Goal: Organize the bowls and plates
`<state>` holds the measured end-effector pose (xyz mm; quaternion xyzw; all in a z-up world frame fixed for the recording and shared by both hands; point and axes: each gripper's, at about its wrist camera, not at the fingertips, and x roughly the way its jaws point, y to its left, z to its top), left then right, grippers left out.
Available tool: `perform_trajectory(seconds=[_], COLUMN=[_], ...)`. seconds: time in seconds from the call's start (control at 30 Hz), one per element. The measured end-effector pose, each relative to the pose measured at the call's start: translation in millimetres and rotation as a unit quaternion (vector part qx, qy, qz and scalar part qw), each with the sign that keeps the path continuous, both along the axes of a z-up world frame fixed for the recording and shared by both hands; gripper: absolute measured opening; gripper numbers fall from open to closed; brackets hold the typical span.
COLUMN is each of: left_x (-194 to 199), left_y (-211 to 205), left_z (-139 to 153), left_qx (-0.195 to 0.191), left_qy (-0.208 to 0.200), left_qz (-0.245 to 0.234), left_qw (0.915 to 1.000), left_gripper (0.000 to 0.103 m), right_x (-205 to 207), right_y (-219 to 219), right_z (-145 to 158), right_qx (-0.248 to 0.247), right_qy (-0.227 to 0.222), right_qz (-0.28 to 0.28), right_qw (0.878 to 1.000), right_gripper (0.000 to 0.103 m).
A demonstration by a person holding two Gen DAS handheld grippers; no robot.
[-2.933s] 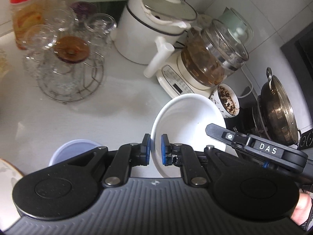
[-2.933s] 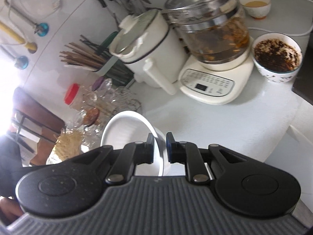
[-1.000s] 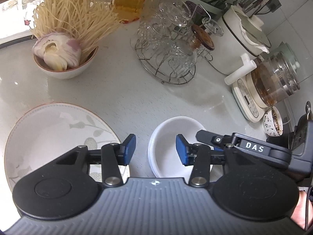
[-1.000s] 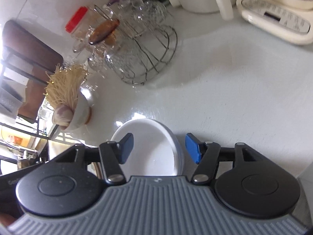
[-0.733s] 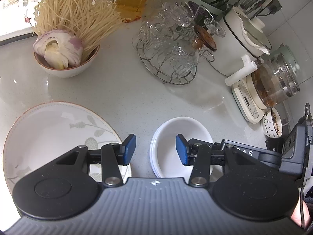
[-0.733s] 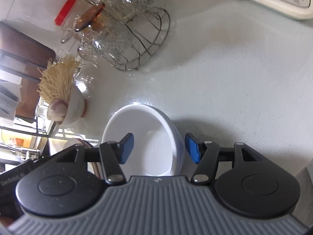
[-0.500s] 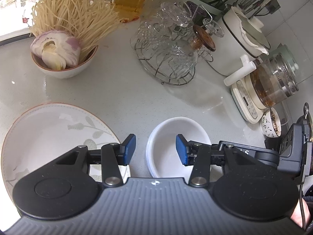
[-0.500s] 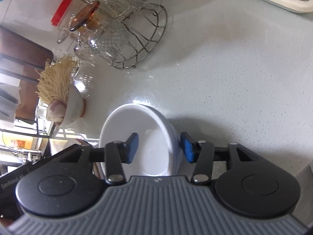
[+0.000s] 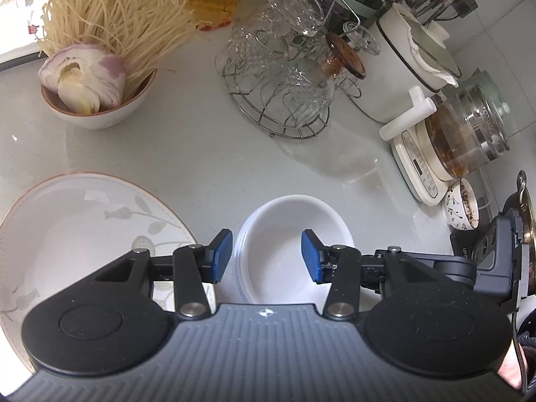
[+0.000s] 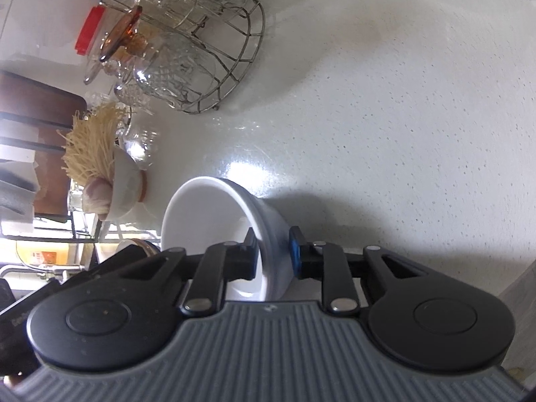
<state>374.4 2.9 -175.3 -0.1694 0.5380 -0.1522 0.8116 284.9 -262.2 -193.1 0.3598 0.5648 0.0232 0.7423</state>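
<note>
A stack of white bowls [image 9: 294,221] sits on the pale counter, with a large leaf-patterned plate [image 9: 83,227] to its left. My left gripper [image 9: 266,258] hovers open over the stack, its blue pads either side of the near left rim without touching. The right gripper's black body [image 9: 435,268] reaches in from the right. In the right wrist view the white bowl [image 10: 207,214] is tipped up on edge. My right gripper [image 10: 273,254] is closing on the bowl's wall, one finger inside, the blue pad [image 10: 294,251] outside, both pressing.
A bowl of noodles and onion [image 9: 97,114] stands at the back left. A wire rack of glasses [image 9: 281,100], a white pot [image 9: 402,77], a glass kettle [image 9: 469,140] and a small patterned bowl [image 9: 460,207] line the back and right.
The right gripper's jaws have closed from wide apart onto the bowl's wall while rolling, and the bowl has tipped up. The left gripper has stayed open in place.
</note>
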Motion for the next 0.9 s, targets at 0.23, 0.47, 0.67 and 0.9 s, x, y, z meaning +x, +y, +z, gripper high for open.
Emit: perform_trajectory(seconds=[0.23, 0.47, 0.67, 0.9], left_x=[1.7, 4.6, 8.7, 13.8], left_y=[-13.5, -30.0, -48.4, -63.6], left_z=[-5.8, -13.8, -23.3, -41.2], left_qx=[0.007, 0.024, 0.024, 0.007], left_qy=[0.01, 0.012, 0.021, 0.053], left_qz=[-0.027, -0.047, -0.063, -0.063], left_qw=[0.9996, 0.9985, 0.9975, 0.9966], left_gripper=[0.056, 0.056, 0.056, 0.055], right_x=[-6.8, -12.6, -19.7, -26.3], right_y=[-7.0, -17.2, -28.1, -37.0], right_z=[3.8, 5.4, 5.3, 5.0], right_qx=[-0.005, -0.01, -0.007, -0.007], right_qy=[-0.004, -0.007, -0.007, -0.007], right_qz=[-0.01, -0.016, -0.028, -0.037], right_qw=[1.0, 1.0, 1.0, 0.999], right_gripper=[0.02, 0.02, 0.02, 0.02])
